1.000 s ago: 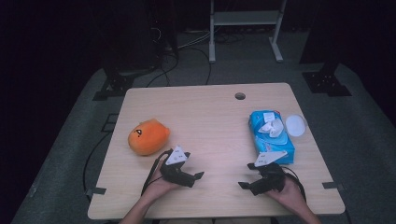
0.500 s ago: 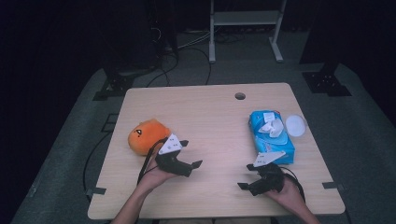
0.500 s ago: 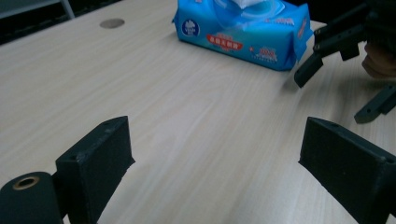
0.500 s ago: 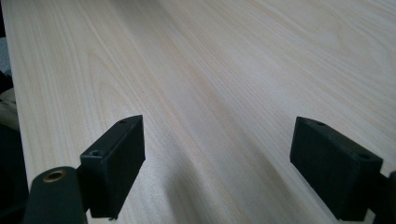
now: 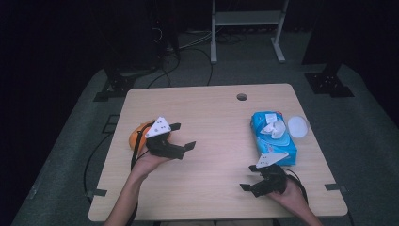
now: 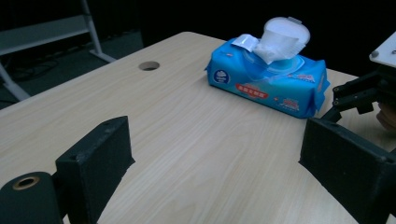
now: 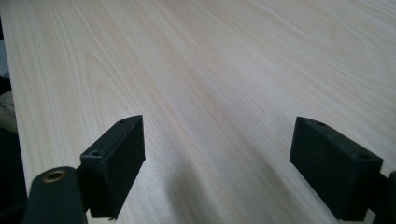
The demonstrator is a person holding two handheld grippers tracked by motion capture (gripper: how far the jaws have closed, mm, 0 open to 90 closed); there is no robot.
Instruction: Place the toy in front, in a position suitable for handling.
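Note:
An orange plush toy (image 5: 135, 137) lies at the table's left, mostly hidden behind my left gripper (image 5: 182, 136), which hovers open with nothing between its jaws and points right. A blue wipes pack (image 5: 274, 138) with its flap up and a white wipe sticking out lies at the right; in the left gripper view the pack (image 6: 268, 77) sits beyond the open left gripper (image 6: 219, 163). My right gripper (image 5: 248, 177) rests open near the front edge, just in front of the pack, pointing left. In its own view the right gripper (image 7: 219, 163) is open over bare wood.
A white round lid (image 5: 297, 125) lies right of the pack near the table's right edge. A cable hole (image 5: 242, 97) is in the far middle of the wooden table (image 5: 216, 117). Cables and a white stand lie on the floor beyond. The other gripper (image 6: 359, 93) shows at the right edge.
My left gripper has moved away from the front edge, up and slightly left, and now covers most of the orange toy. The right gripper has stayed put.

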